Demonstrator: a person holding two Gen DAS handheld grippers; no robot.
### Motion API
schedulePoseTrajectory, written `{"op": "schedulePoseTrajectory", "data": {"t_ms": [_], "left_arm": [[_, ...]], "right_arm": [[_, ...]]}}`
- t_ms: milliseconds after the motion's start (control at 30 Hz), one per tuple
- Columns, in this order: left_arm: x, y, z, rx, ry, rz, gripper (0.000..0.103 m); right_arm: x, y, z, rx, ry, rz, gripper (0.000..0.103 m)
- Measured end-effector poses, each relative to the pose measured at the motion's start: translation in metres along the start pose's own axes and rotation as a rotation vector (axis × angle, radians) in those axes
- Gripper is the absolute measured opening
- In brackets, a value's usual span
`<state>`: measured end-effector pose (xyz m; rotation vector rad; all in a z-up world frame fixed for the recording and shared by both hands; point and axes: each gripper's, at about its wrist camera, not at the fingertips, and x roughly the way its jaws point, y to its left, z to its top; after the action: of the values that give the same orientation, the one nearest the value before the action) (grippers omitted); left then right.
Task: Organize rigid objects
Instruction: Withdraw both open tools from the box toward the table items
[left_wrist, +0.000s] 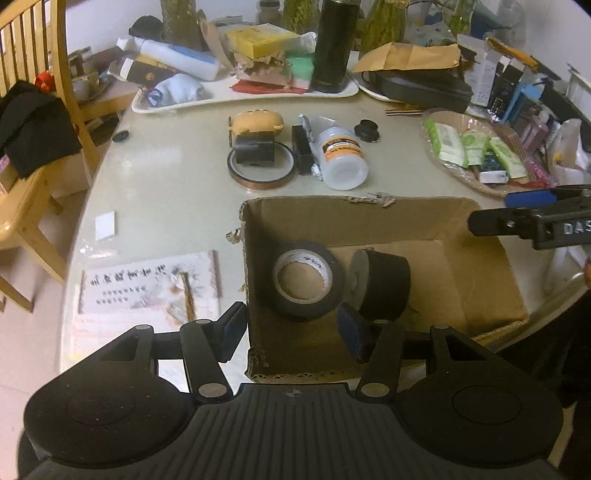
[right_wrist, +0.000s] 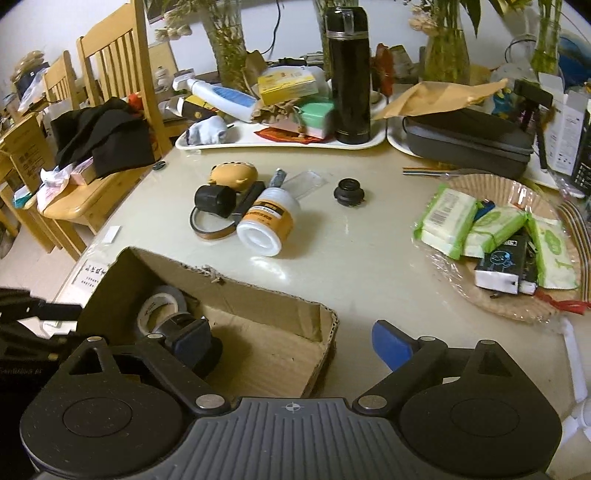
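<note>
Rigid objects lie partly inside a cardboard box (left_wrist: 436, 266) and partly on the table (left_wrist: 166, 184) beyond it. In the left wrist view, two rolls sit in the box: a black tape roll (left_wrist: 304, 278) leaning on edge with its white core showing, and a second black roll (left_wrist: 382, 284) touching it on the right. The left gripper (left_wrist: 291, 328) hangs over the box's near left corner with its fingers spread wide, one pad outside the box wall and the other inside just before the second roll; they grip nothing. Beyond the box's far wall lie a white bottle (left_wrist: 341, 157) on its side, an amber tape ring (left_wrist: 261, 168) with a black cylinder (left_wrist: 255, 147) resting on it, a tan toy (left_wrist: 256, 123) and a black knob (left_wrist: 366, 130). The right gripper (left_wrist: 532, 214) enters over the box's right edge.

In the right wrist view, the right gripper (right_wrist: 291, 343) has its fingers wide apart and empty, the left pad over the box (right_wrist: 258, 332) interior and the blue right pad (right_wrist: 391, 345) outside the box, above the bare table (right_wrist: 369, 251). A grey-looking tape roll (right_wrist: 162, 306) shows in the box's far left corner. The white bottle (right_wrist: 267, 221), tape ring (right_wrist: 212, 227), black cylinder (right_wrist: 215, 200), toy (right_wrist: 233, 177) and knob (right_wrist: 349, 193) lie beyond the box. A basket of wipes packs (right_wrist: 495, 232) sits well to the box's right.
</note>
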<state>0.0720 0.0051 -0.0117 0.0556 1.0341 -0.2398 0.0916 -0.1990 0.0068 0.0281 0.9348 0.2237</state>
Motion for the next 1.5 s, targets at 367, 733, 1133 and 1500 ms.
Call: {"op": "schedulePoseTrajectory", "data": {"t_ms": [367,733,1133,1500], "left_arm": [[-0.006,-0.003,-0.006,-0.018,-0.050,-0.006,0.053],[-0.015,-0.001,0.023,-0.012,-0.232,0.030,0.053],[-0.003,0.012,0.058,-0.019,-0.265,0.093,0.053],[0.001,0.010,0.051,-0.021,-0.269,0.035,0.054]], "right_arm": [[0.001,0.000,0.007,-0.011,-0.021,-0.024,0.097],[0.020,0.015,0.030,-0.147,-0.041,-0.049,0.097],[0.046,0.007,0.059,-0.097,-0.003,0.026,0.097],[0.063,0.003,0.071,-0.043,0.027,0.078,0.097]]}}
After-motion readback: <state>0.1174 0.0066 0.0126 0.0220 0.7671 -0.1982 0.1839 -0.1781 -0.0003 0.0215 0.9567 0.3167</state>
